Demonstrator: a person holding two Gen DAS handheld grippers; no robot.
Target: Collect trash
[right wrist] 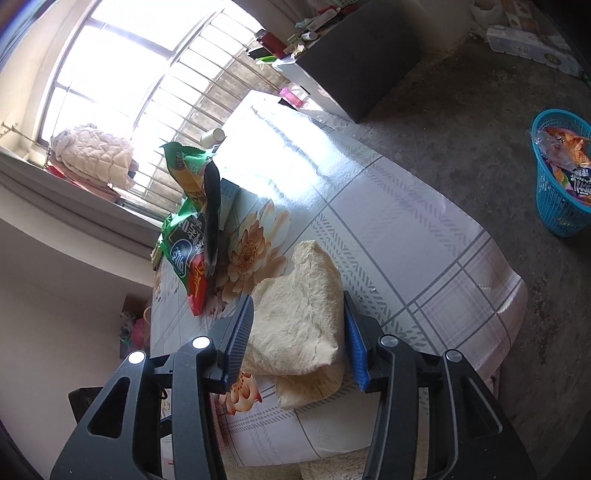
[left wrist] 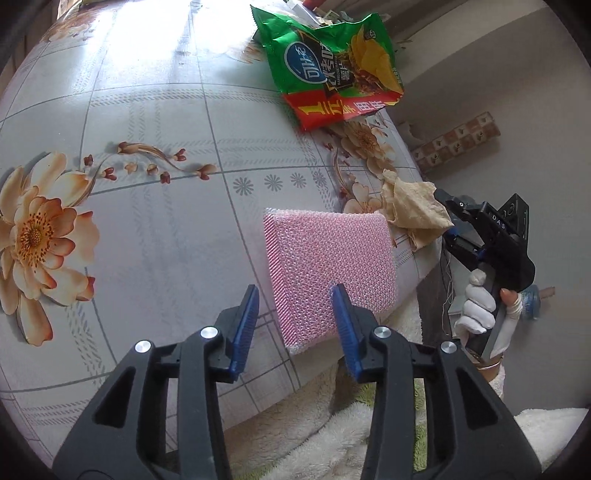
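The chip bag (right wrist: pixel 184 236) was partly hidden behind a dark strip in the right wrist view. The basket (right wrist: pixel 561 173) was cut off by the picture's edge. Glare washed out the far tabletop (right wrist: pixel 280 147). Shelf clutter (right wrist: pixel 306 29) was too small to identify.

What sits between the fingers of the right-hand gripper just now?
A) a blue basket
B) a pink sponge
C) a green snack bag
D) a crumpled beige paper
D: in the right wrist view the crumpled beige paper lies on the table between the open fingers of the right gripper; the green snack bag lies farther off and the blue basket stands on the floor.
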